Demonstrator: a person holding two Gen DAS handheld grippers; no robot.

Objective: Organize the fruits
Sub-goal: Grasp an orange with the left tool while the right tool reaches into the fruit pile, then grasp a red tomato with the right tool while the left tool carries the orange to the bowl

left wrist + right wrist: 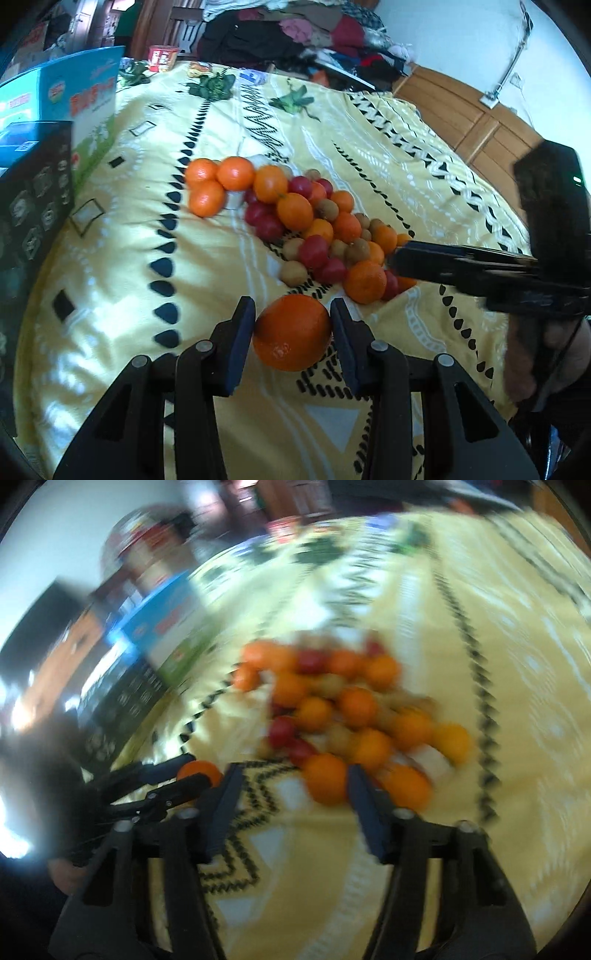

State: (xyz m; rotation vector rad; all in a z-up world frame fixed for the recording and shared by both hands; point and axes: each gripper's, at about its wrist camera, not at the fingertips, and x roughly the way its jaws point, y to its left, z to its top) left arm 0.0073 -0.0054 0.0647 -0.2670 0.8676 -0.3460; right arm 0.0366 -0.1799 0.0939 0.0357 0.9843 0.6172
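Bedspread (122, 258): yellow, patterned, under everything.
Fruit pile (314, 225): mid-cloth; oranges, red and brown fruit touching.
Your left gripper (293, 332): pads clamped on a large orange (291, 332), near the pile.
Your right gripper (291, 805): fingers wide, seemingly empty; view blurred.

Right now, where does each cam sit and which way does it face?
Left wrist: on the left hand-held gripper, looking along its fingers at the orange between them, fruit pile beyond; right hand-held gripper enters from the right.
Right wrist: blurred, on the right hand-held gripper, facing the pile; left hand-held gripper at left.
Shared: pile, yellow bedspread, both grippers.
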